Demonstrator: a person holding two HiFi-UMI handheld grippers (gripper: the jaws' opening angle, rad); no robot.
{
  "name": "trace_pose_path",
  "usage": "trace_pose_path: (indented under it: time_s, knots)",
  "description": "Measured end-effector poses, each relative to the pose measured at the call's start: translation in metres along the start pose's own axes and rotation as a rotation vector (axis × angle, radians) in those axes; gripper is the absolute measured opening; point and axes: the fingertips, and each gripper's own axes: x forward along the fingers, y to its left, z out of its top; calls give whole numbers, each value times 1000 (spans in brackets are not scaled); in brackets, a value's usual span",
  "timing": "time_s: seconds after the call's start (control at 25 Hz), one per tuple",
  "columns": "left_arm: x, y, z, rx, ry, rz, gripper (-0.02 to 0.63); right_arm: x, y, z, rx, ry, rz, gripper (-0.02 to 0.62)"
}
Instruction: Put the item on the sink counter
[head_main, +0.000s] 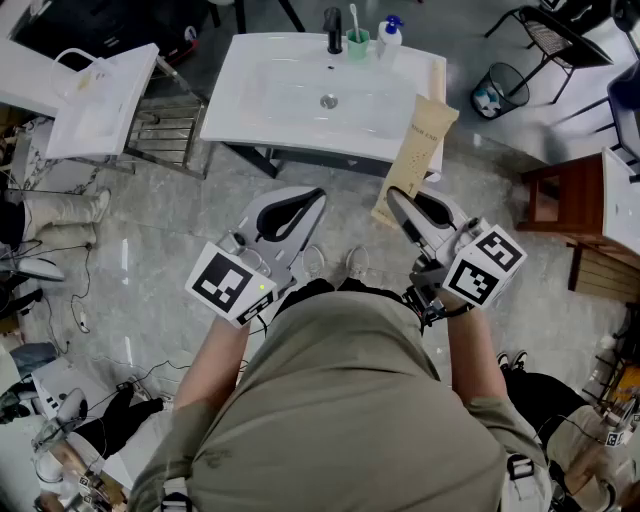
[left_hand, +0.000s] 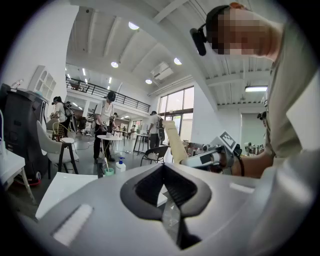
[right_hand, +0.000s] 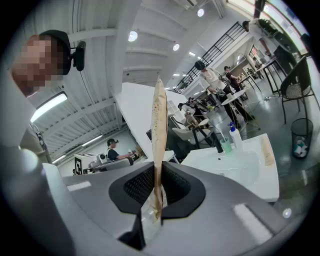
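Your right gripper (head_main: 398, 200) pinches the near end of a brown paper pouch (head_main: 418, 150), which reaches over the white sink counter's (head_main: 250, 110) right edge. Your left gripper (head_main: 316, 196) hovers beside it, jaws pressed together, empty.

My left gripper (head_main: 319, 193) and my right gripper (head_main: 393, 193) have pale grey shells with black padded jaw linings. Each carries a marker cube (head_main: 231, 283) printed with black squares on white. The paper pouch (head_main: 415, 160) is tan kraft with darker brown print; in the right gripper view its edge shows brown speckling. The sink bench (head_main: 420, 85) is plain glossy white. On it, the faucet (head_main: 333, 30) is black, the cup (head_main: 357, 43) is mint green, and the pump bottle (head_main: 389, 38) is white with a blue pump head. The floor (head_main: 150, 220) is grey with a faint marbled pattern. My shirt (head_main: 340, 400) is olive khaki.
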Motion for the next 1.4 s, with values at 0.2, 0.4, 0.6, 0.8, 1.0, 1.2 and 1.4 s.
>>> trace_pose_path:
  time_s: [0.2,0.4,0.6,0.8,1.0,1.2,1.4]
  knots:
    - [2,0,-1,0,3,1,6,0,-1,0,1,4,3,44]
    - [9,-3,-1,5,5,13,6,-3,-8,4,13,-3,12,44]
    - [6,-3,-3,11,-4,44,6,-5,-11,6,4,-9,33,44]
    - [9,-3,-4,13,-15,88,6,-8,-19,8,-7,2,61,44]
    - [11,2,-4,4,-21,116,6,-5,-25,13,-12,12,78,44]
    - [22,10,-2,-5,-16,130,6,1,-36,19,-4,27,86,44]
    - [23,20,-3,-12,-17,135,6,7,-40,21,0,30,91,44]
